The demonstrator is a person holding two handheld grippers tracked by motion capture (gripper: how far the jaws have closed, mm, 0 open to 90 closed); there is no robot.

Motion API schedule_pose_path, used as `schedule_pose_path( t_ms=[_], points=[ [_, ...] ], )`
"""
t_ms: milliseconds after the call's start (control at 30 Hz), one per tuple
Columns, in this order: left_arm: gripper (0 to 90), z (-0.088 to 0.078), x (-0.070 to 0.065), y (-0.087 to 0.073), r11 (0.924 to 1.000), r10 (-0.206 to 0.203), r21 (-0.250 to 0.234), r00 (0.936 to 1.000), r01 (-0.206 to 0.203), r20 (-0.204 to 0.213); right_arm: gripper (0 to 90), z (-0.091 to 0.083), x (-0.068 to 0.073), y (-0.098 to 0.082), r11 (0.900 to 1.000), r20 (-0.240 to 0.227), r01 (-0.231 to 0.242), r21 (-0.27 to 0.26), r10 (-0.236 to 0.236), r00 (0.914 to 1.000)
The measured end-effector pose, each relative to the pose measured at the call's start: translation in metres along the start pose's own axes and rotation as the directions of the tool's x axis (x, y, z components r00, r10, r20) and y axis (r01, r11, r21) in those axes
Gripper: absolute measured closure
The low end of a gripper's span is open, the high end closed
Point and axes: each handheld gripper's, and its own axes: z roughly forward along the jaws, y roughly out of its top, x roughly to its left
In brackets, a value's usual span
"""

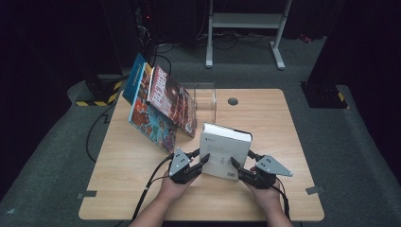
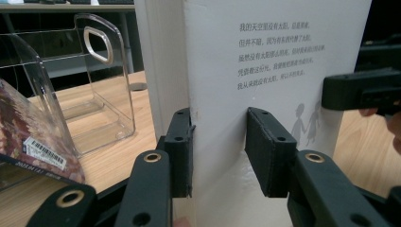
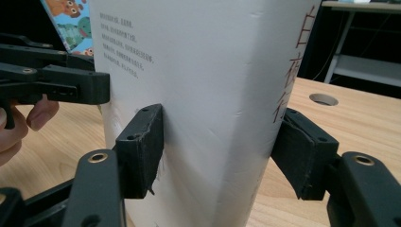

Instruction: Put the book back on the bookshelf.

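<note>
Book (image 1: 225,149), white and thick, stands upright near the counter's (image 1: 265,113) near edge; my left hand-held gripper (image 1: 197,161) clamps its left edge, my right hand-held gripper (image 1: 242,165) its spine.

White book (image 1: 224,150), black claws, light wooden table (image 1: 283,123).
</note>
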Motion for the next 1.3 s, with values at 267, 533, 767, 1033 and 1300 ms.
schedule_pose_path(
  t_ms=[267,533,767,1033,1300],
  points=[
    [53.4,-0.006,-0.006,-0.004,0.9999,0.009,0.012,1.0,-0.009,0.002,36.0,-0.005,0.004,0.001,1.0,-0.018,-0.03,0.007,0.03,0.9994],
    [48.3,-0.009,-0.007,-0.003,0.9998,0.013,0.014,0.9997,-0.014,0.018,36.3,-0.009,0.006,0.0,1.0,-0.028,-0.027,0.006,0.027,0.9992],
    [43.7,-0.01,-0.006,-0.002,1.0,-0.007,-0.003,0.9996,0.007,0.026,35.9,-0.01,0.008,0.001,1.0,-0.021,-0.017,0.012,0.017,0.9996],
    [39.6,-0.011,-0.003,-0.001,0.9999,-0.012,-0.002,0.9998,0.012,0.016,33.1,-0.013,0.008,0.002,1.0,-0.026,-0.013,0.005,0.013,0.9996],
    [37.0,-0.009,-0.004,-0.002,0.9992,-0.024,0.032,0.9994,0.024,0.025,32.3,-0.016,0.009,0.004,1.0,-0.024,-0.02,0.008,0.021,0.9995]
  ],
)
